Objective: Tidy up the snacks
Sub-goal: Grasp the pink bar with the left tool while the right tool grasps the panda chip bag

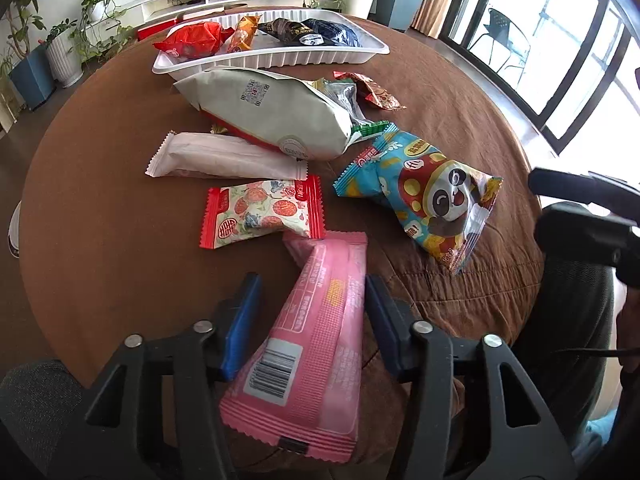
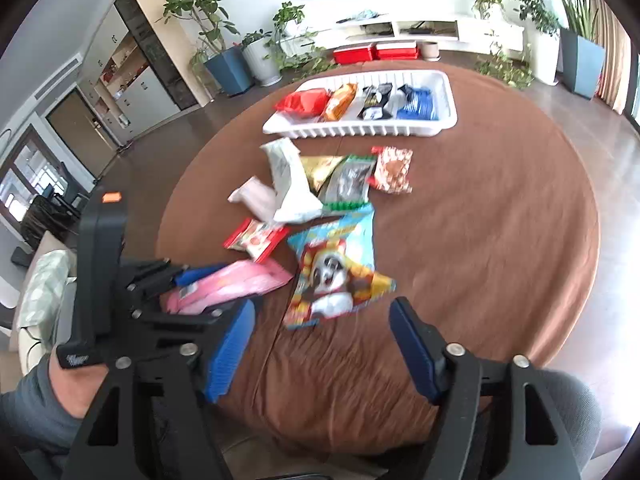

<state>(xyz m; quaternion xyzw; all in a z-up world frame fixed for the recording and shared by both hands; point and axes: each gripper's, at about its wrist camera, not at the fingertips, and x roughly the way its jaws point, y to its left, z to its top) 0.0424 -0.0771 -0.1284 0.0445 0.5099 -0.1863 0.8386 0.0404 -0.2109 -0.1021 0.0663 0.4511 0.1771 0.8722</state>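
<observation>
A pink snack packet [image 1: 316,328] lies on the brown table between the fingers of my left gripper [image 1: 310,284]; the jaws are open around it, with gaps on both sides. It also shows in the right wrist view [image 2: 236,282]. My right gripper [image 2: 322,312] is open and empty above the near table edge, just short of a blue panda snack bag [image 2: 336,268]. A white ribbed tray [image 2: 444,120] at the far side holds red, orange, black and blue packets. Loose snacks lie mid-table: a large white bag [image 1: 276,116], a white bar [image 1: 224,158], a red-edged packet [image 1: 260,212].
The left gripper body [image 2: 120,280] stands at the left of the right wrist view. The table is round with a brown cloth [image 2: 500,240]. A small red-gold packet [image 2: 394,170] and a green-edged one [image 2: 350,182] lie near the tray. Plants and a white TV bench stand beyond.
</observation>
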